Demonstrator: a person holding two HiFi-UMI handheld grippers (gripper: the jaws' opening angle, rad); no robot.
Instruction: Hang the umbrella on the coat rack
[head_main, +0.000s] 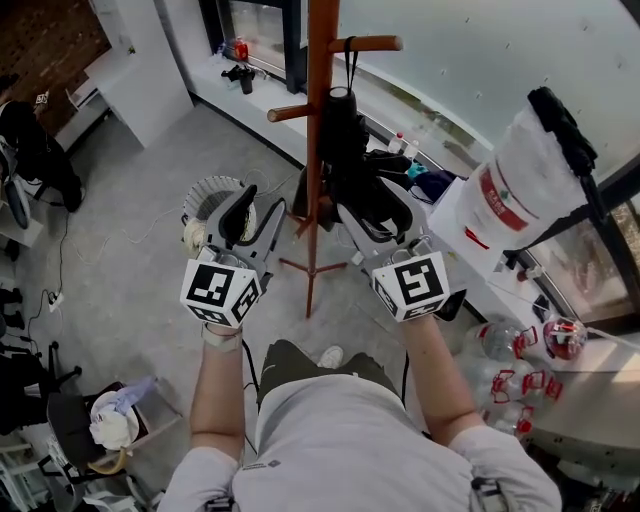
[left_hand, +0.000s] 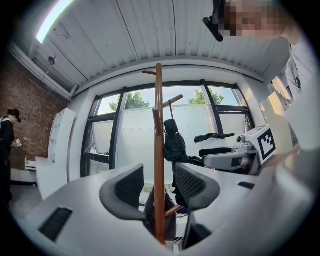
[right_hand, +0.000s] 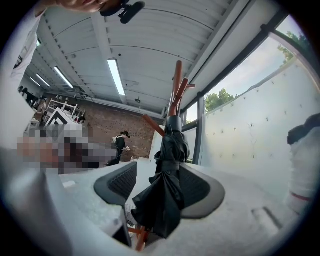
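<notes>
**Umbrella (head_main: 345, 140) on the peg: a snag could unhook it**

It hangs folded by its strap (head_main: 352, 62) from an upper peg (head_main: 375, 44) of the wooden coat rack (head_main: 320, 100), between the spread jaws of the right hand-held gripper (head_main: 372, 212). If a jaw caught the loose fabric, it could drag the strap off the peg. The left hand-held gripper (head_main: 262, 205) is spread and empty.

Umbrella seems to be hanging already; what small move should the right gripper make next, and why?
Probably draw the right gripper straight back, clear of the umbrella. Its strap already loops over a peg of the coat rack, and the fingers stand apart either side of the umbrella, gripping nothing.
</notes>
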